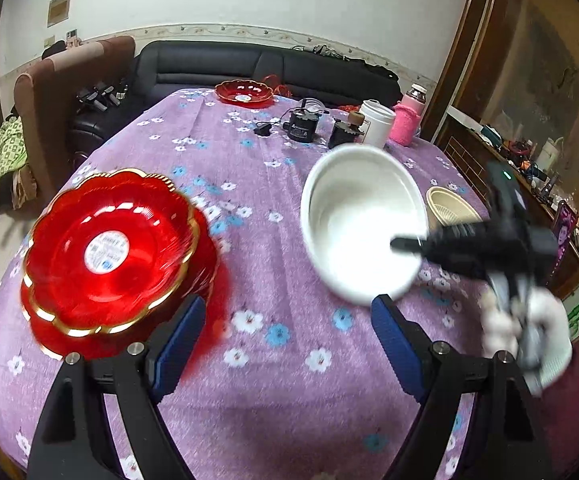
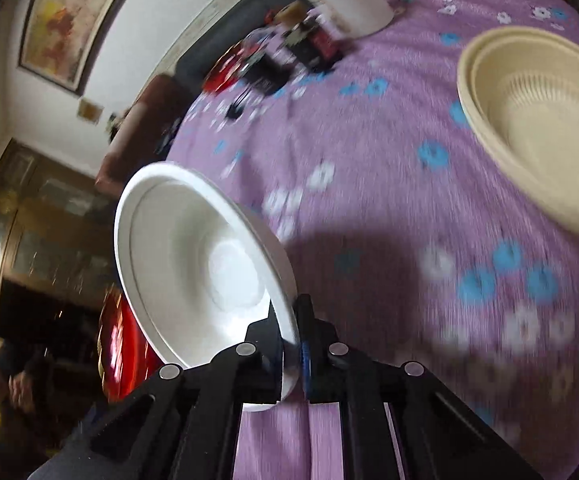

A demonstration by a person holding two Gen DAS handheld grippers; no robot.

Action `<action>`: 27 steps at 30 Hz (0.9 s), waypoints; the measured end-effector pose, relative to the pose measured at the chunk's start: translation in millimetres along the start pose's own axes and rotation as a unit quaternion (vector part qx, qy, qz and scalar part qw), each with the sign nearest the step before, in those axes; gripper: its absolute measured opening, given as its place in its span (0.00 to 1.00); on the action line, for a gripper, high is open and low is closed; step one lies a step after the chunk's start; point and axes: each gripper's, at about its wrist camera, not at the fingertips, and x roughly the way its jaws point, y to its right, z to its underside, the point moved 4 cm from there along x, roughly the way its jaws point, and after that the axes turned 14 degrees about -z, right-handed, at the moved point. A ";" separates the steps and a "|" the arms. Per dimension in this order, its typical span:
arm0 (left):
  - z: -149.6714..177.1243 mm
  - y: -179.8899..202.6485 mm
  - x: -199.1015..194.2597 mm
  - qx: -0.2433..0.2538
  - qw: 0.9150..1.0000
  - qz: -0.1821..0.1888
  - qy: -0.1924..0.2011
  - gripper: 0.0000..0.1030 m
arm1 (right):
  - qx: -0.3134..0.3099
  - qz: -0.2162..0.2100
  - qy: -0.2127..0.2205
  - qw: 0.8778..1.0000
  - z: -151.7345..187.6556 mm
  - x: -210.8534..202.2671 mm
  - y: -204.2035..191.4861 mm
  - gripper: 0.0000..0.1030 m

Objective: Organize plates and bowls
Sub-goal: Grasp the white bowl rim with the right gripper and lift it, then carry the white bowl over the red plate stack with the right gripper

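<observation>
My right gripper point(image 2: 291, 344) is shut on the rim of a white bowl point(image 2: 197, 264) and holds it tilted above the purple flowered tablecloth point(image 2: 369, 184). The same bowl point(image 1: 363, 224) and right gripper point(image 1: 409, 245) show in the left wrist view. A stack of cream bowls point(image 2: 541, 124) stands to the right; it also shows in the left wrist view point(image 1: 449, 206). My left gripper point(image 1: 285, 336) is open and empty over the cloth, beside a stack of red gold-rimmed plates point(image 1: 109, 252) at its left finger. Another red plate point(image 1: 244, 92) sits at the table's far edge.
A white jar point(image 1: 376, 122), a pink-sleeved bottle point(image 1: 407, 118) and small black devices point(image 1: 301, 124) stand at the far right of the table. A black sofa point(image 1: 269, 66) and a brown armchair point(image 1: 61, 96) lie beyond the table.
</observation>
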 end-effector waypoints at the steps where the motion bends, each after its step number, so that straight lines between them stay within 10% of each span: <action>1: -3.4 5.8 5.0 0.003 1.000 -0.004 -0.001 0.81 | -0.006 -0.005 -0.009 1.000 6.1 -0.3 -0.4 0.07; 13: -47.9 49.4 85.4 0.014 0.998 -0.053 -0.042 0.80 | -0.100 0.043 0.022 0.994 27.7 4.7 12.6 0.14; 21: -42.8 75.5 131.0 0.041 0.993 -0.056 -0.096 0.20 | -0.113 0.053 0.031 0.992 28.6 5.1 12.6 0.15; 27: -35.6 73.4 117.9 0.034 0.994 -0.054 -0.090 0.15 | -0.126 0.049 0.049 0.990 31.9 -2.7 7.8 0.14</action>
